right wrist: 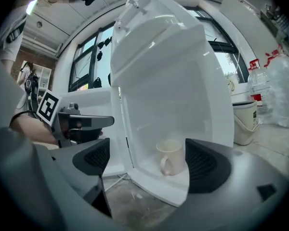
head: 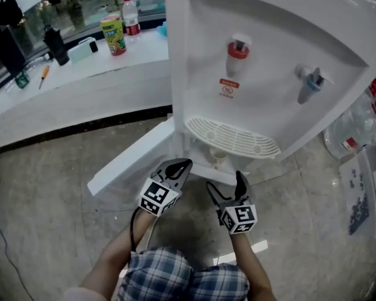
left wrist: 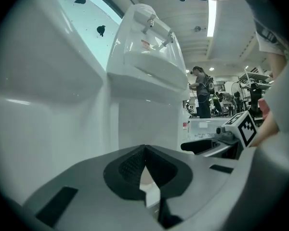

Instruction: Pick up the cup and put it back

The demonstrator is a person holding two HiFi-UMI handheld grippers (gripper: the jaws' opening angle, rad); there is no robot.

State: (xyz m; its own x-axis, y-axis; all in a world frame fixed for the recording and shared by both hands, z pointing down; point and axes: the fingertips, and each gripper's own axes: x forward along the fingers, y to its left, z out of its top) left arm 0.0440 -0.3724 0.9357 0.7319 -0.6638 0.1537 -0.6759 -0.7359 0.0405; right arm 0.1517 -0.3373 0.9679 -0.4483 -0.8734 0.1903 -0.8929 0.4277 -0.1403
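Observation:
A cream mug (right wrist: pixel 171 157) stands upright with its handle towards me on the floor of the white water dispenser's (head: pixel 263 55) open lower compartment (right wrist: pixel 156 184). In the head view its rim (head: pixel 218 157) peeks out below the drip tray (head: pixel 232 137). My right gripper (right wrist: pixel 151 162) is open, and the mug sits beyond and between its jaws, apart from them. It hovers low in front of the compartment (head: pixel 227 187). My left gripper (left wrist: pixel 144 163) is shut on nothing and points at the dispenser's side beside the open door (head: pixel 131 158).
A white bench (head: pixel 81 74) at the back holds bottles and a green canister (head: pixel 114 34). Water jugs (head: pixel 357 130) and a bucket (right wrist: pixel 245 119) stand to the dispenser's right. A cable (head: pixel 6 256) lies on the floor at left. People stand far off (left wrist: pixel 201 90).

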